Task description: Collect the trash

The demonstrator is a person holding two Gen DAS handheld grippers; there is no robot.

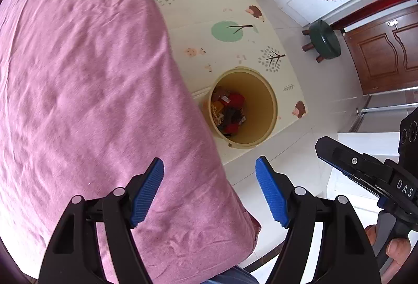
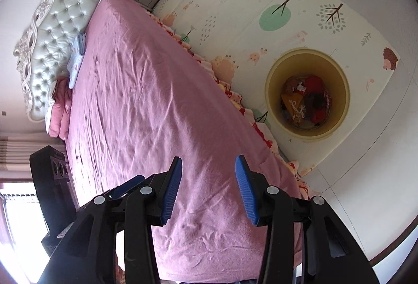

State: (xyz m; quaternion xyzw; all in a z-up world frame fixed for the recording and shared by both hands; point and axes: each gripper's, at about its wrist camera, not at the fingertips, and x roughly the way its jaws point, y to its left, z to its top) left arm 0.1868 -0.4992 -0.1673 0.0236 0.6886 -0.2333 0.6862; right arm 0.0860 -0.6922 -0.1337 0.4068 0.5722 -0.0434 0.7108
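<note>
Both grippers were black plastic: left gripper and right gripper carried ribbed blue pads and silver pivot pins (white "DAS" lettering on the right). Bare-skinned hand gripped its handle.

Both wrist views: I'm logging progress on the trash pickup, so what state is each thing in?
Left gripper: open, empty.
Right gripper: open, empty.
Yellow bin: upright on the play mat, no lid, trash at the bottom.
Pink bedspread: spread out, wrinkled.
Wooden door: shut.
</note>
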